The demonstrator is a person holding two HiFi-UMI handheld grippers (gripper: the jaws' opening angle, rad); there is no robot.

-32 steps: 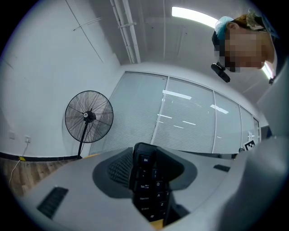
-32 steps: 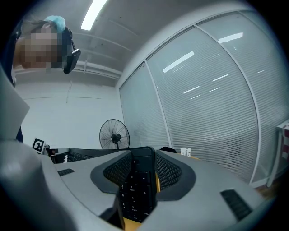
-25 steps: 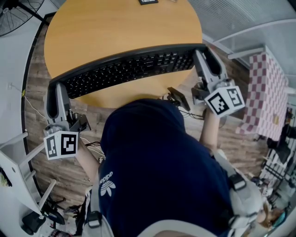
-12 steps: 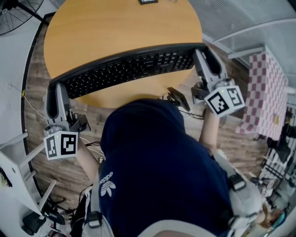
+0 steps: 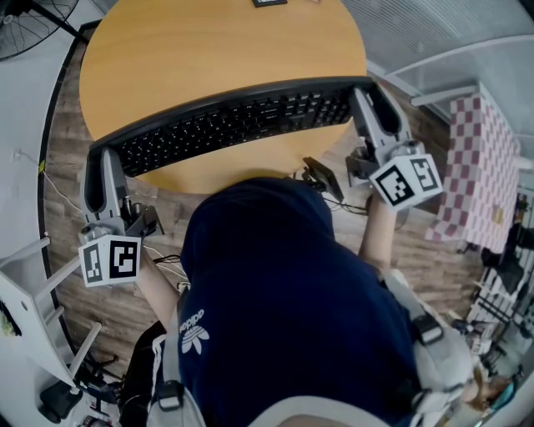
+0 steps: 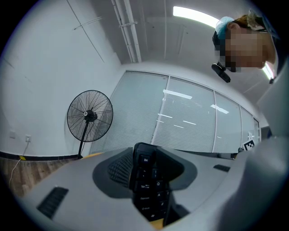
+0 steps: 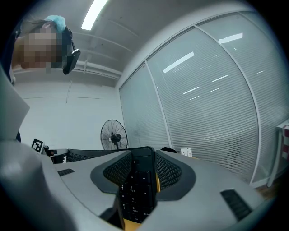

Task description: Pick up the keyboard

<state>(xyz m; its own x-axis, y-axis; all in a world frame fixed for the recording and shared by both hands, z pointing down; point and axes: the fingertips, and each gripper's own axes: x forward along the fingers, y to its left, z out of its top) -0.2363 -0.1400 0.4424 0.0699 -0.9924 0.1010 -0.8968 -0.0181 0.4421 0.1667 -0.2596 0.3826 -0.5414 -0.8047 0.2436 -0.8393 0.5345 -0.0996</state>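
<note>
A long black keyboard (image 5: pixel 234 121) stretches across the near part of the round wooden table (image 5: pixel 209 42) in the head view. My left gripper (image 5: pixel 98 163) is shut on its left end, my right gripper (image 5: pixel 371 96) on its right end. In the left gripper view the keyboard (image 6: pixel 148 185) shows end-on, clamped between the grey jaws. The right gripper view has the keyboard (image 7: pixel 135 187) likewise pinched between its jaws. Whether the keyboard touches the tabletop, I cannot tell.
A small dark object (image 5: pixel 267 2) lies at the table's far edge. A standing fan (image 6: pixel 89 117) is on the floor to the left. A pink checked cloth (image 5: pixel 484 167) hangs at the right. Cables (image 5: pixel 167 263) trail over the wooden floor beneath me.
</note>
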